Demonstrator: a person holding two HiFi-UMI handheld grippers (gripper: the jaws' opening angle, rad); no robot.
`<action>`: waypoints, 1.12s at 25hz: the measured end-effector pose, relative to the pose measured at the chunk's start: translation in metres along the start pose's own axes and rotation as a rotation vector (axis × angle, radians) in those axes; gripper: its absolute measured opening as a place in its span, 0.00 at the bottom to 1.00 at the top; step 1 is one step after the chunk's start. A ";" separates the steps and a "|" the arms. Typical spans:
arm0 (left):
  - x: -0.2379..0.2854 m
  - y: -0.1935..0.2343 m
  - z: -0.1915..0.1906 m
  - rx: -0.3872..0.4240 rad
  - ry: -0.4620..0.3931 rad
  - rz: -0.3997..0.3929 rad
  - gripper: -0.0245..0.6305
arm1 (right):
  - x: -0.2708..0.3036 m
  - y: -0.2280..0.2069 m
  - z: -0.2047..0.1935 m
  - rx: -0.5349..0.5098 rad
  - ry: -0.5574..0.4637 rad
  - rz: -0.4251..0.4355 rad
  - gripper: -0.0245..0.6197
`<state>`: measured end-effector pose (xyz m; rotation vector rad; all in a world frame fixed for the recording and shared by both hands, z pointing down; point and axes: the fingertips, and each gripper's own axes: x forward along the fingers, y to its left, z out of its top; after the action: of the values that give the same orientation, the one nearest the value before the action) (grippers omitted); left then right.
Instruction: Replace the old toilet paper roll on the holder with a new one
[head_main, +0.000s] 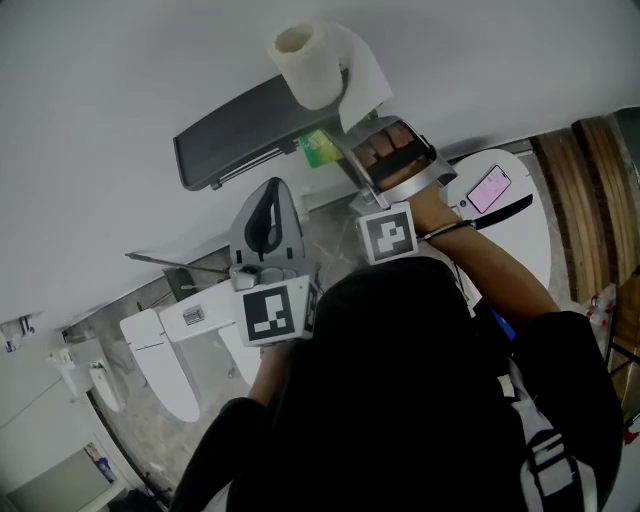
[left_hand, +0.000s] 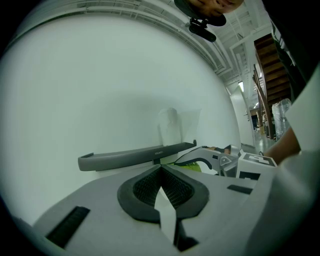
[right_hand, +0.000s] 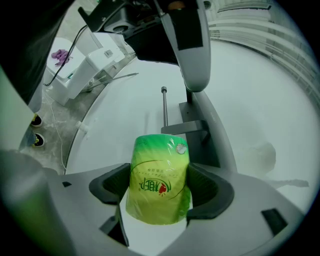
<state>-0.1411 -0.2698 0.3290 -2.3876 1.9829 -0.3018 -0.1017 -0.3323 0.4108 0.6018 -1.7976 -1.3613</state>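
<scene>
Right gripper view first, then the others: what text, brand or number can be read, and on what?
Green wrapped roll: red and green print, not legible.
Grey shelf: small front-edge mark, too small to read.
Phone: lit screen, too small to read.
Nothing can be quoted.

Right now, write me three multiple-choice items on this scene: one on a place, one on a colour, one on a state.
1. The white roll stands:
A) on the floor
B) on the shelf
C) on a chair

2. The wrapped roll in the right claw is:
A) green
B) red
C) blue

3. The left claw is:
A) wide open
B) shut on a cup
C) shut, empty

Answers: B, the head view shows it on the shelf; A, its wrap is green; C, the jaws meet with nothing between.
</scene>
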 end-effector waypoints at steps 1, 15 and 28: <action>0.000 0.000 0.000 0.004 -0.001 0.001 0.06 | 0.000 0.000 0.001 -0.001 -0.002 -0.003 0.61; 0.002 -0.001 0.001 -0.004 0.001 0.025 0.06 | 0.002 0.002 0.012 -0.007 -0.030 0.013 0.61; -0.002 -0.004 -0.001 -0.024 -0.016 0.025 0.06 | -0.019 -0.006 0.017 0.165 -0.192 0.159 0.61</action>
<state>-0.1379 -0.2670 0.3297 -2.3693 2.0195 -0.2592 -0.1048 -0.3100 0.3979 0.4148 -2.0805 -1.2047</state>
